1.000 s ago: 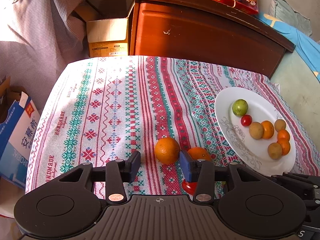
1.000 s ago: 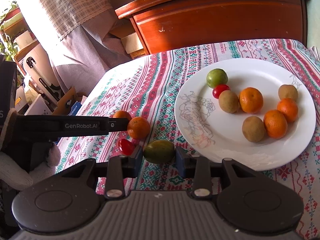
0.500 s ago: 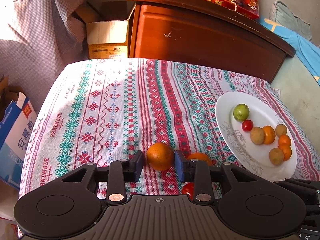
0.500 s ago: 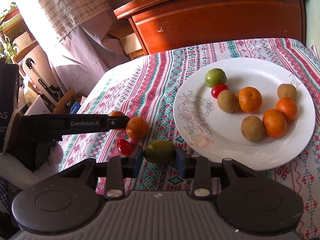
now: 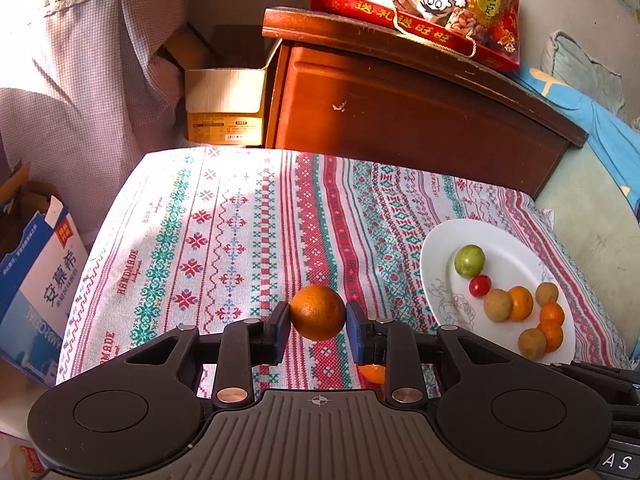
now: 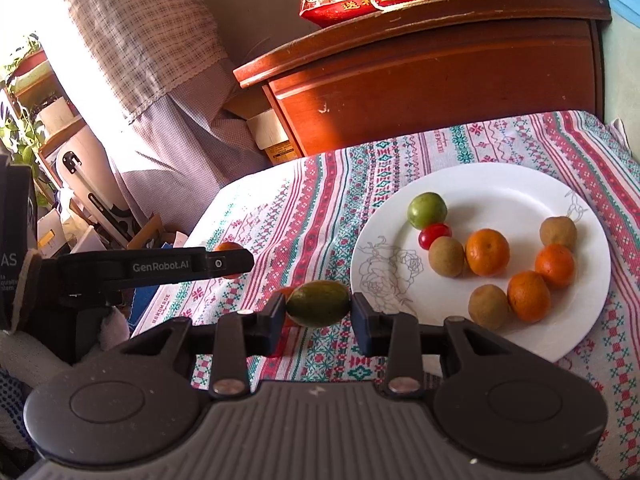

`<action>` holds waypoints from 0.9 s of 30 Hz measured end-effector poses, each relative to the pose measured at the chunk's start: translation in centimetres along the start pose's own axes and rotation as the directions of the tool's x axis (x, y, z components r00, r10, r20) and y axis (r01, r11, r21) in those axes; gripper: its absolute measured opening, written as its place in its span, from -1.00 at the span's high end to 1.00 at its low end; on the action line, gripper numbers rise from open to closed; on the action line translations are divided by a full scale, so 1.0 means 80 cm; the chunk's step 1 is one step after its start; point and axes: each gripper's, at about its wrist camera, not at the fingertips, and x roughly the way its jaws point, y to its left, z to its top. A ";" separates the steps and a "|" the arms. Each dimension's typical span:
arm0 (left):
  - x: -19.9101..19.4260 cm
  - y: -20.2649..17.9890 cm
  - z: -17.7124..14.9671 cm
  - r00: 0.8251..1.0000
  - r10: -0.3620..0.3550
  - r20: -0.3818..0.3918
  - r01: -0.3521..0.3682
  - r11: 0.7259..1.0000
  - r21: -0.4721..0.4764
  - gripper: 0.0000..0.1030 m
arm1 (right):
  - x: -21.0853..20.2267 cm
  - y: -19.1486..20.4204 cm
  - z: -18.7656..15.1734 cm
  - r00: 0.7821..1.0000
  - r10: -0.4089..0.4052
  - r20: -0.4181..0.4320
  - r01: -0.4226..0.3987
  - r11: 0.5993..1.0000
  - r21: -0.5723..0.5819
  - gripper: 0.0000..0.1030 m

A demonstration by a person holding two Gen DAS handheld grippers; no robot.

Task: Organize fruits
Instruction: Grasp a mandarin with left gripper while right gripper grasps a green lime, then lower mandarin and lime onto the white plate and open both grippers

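My left gripper (image 5: 317, 320) is shut on an orange (image 5: 317, 312), held just above the patterned tablecloth (image 5: 224, 232). A second orange (image 5: 374, 373) peeks out under its right finger. My right gripper (image 6: 319, 312) is shut on an oval green fruit (image 6: 319, 303), lifted off the cloth near the front left rim of the white plate (image 6: 500, 184). The plate (image 5: 508, 248) holds a round green fruit (image 6: 427, 211), a cherry tomato (image 6: 434, 235), small oranges and brown fruits. The left gripper's arm (image 6: 152, 268) shows at the left of the right wrist view, an orange (image 6: 226, 246) partly hidden behind it.
A dark wooden cabinet (image 5: 400, 112) stands behind the table with a red snack bag (image 5: 420, 4) on top. A cardboard box (image 5: 224, 108) sits beside it, a blue carton (image 5: 36, 280) off the table's left edge. Curtains (image 6: 132, 40) hang at the left.
The left jaws closed on the orange and raised it off the cloth. The right gripper rose with the green fruit, which hid the tomato and orange on the cloth.
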 end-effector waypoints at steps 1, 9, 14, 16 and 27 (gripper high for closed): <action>-0.004 -0.002 0.003 1.000 -0.009 0.009 0.009 1.000 -0.004 0.48 | -0.004 -0.002 0.005 1.000 -0.003 0.013 0.003 1.000 0.005 0.30; -0.021 -0.038 0.020 0.994 -0.095 0.054 0.095 0.996 0.001 0.48 | -0.039 -0.032 0.051 0.991 -0.062 0.121 0.058 0.998 0.032 0.30; -0.020 -0.066 0.019 0.989 -0.141 0.051 0.141 0.990 0.021 0.48 | -0.041 -0.062 0.068 0.985 -0.111 0.132 0.103 0.992 0.068 0.31; -0.017 -0.078 0.017 0.987 -0.156 0.041 0.155 0.988 0.030 0.48 | -0.037 -0.078 0.072 0.983 -0.132 0.126 0.120 0.988 0.099 0.31; 0.012 -0.129 -0.008 0.977 -0.209 -0.045 0.212 0.974 0.085 0.48 | -0.011 -0.120 0.067 0.981 -0.184 0.057 0.174 0.974 0.146 0.31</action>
